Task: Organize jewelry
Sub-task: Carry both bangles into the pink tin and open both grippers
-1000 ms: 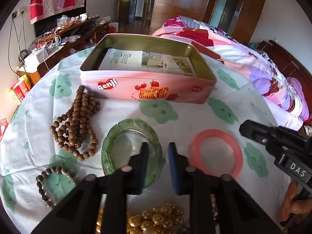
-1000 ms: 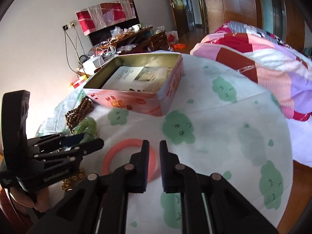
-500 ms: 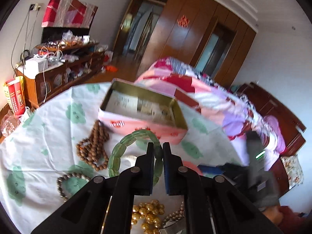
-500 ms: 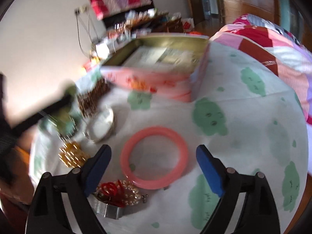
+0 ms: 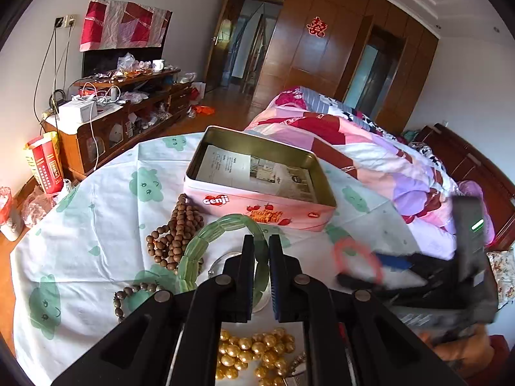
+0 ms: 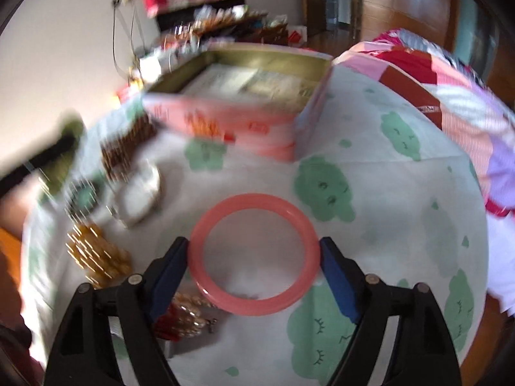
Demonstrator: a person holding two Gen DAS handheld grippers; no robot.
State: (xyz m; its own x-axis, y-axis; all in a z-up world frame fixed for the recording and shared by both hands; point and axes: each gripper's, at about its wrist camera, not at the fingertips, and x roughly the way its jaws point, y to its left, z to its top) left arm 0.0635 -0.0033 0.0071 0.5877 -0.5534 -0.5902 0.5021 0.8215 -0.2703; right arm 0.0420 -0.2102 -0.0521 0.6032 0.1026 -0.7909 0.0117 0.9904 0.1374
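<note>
Pinching the green bracelet [image 5: 206,247] off the cloth, the left gripper [image 5: 259,247] aims at the tin [image 5: 257,199] at twelve o'clock, while the right gripper [image 6: 254,251] jaws are closing around the flat-lying pink bangle [image 6: 254,254].

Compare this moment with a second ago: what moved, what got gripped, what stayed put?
The left gripper closed on the green bracelet and lifted it off the cloth. The right gripper opened wide around the pink bangle; its jaws are now closing. The tin and brown beads stayed put.
</note>
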